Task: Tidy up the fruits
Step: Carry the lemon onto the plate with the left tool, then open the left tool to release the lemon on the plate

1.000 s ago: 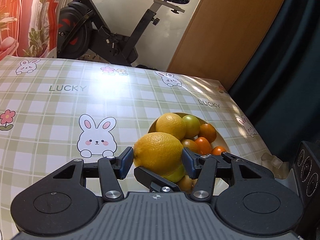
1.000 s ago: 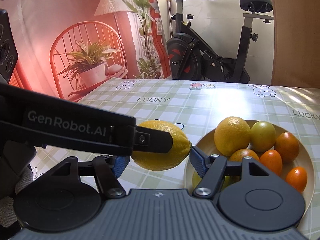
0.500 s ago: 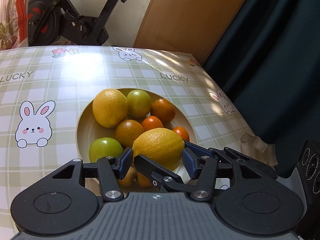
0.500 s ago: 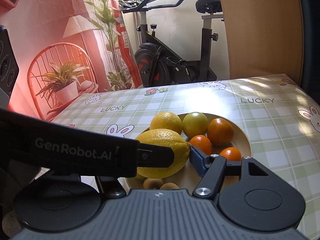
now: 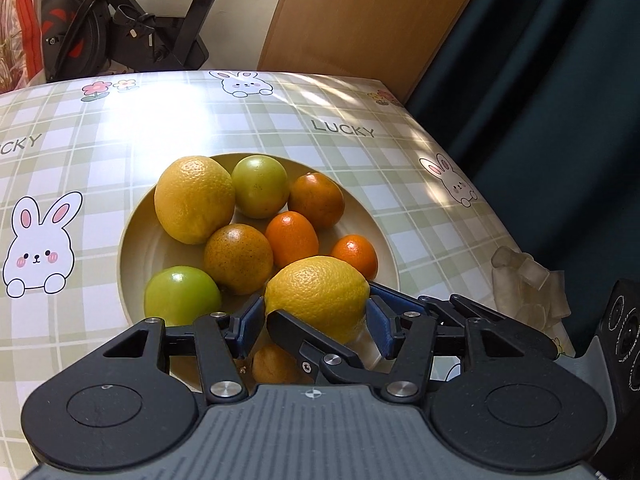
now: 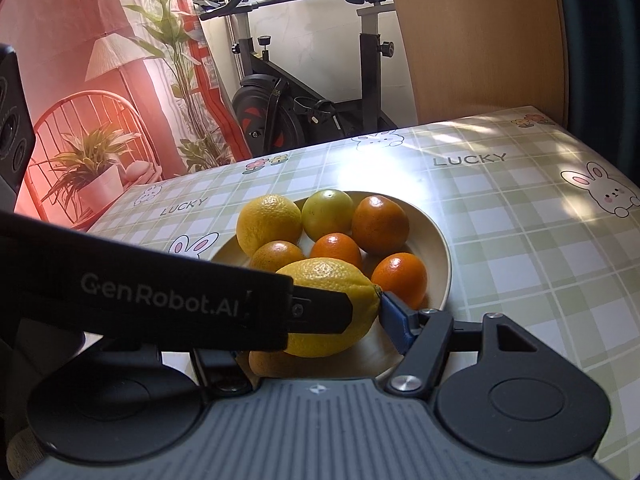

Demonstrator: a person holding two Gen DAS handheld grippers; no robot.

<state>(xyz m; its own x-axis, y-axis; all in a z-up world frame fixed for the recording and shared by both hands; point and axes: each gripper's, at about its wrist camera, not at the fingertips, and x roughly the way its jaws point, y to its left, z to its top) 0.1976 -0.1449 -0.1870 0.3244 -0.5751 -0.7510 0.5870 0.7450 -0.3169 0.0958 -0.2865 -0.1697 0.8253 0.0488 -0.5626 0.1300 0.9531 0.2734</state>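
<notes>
A yellow lemon [image 5: 316, 296] hangs just above the near side of a beige plate [image 5: 132, 240]. My left gripper [image 5: 316, 326] is shut on the lemon, with a blue pad at each side. My right gripper [image 6: 320, 336] holds the same lemon [image 6: 332, 280]. Its right pad [image 6: 394, 318] presses the lemon's pointed end, and its left finger is hidden behind the left gripper's black body [image 6: 168, 304]. The plate [image 6: 440, 256] holds another large yellow citrus [image 5: 194, 199], green fruits, oranges and small kumquats. A small brown fruit [image 5: 274, 364] lies under the held lemon.
The green checked tablecloth [image 5: 400, 200] with rabbits spreads around the plate. Crumpled clear plastic [image 5: 524, 284] lies at the table's right edge. Beyond the far edge stand an exercise bike [image 6: 304, 96], a wooden board [image 5: 360, 16] and a dark curtain [image 5: 540, 80].
Both grippers carried the lemon from left of the plate to a spot over the plate's near side, a little lower. The fruits on the plate have not shifted.
</notes>
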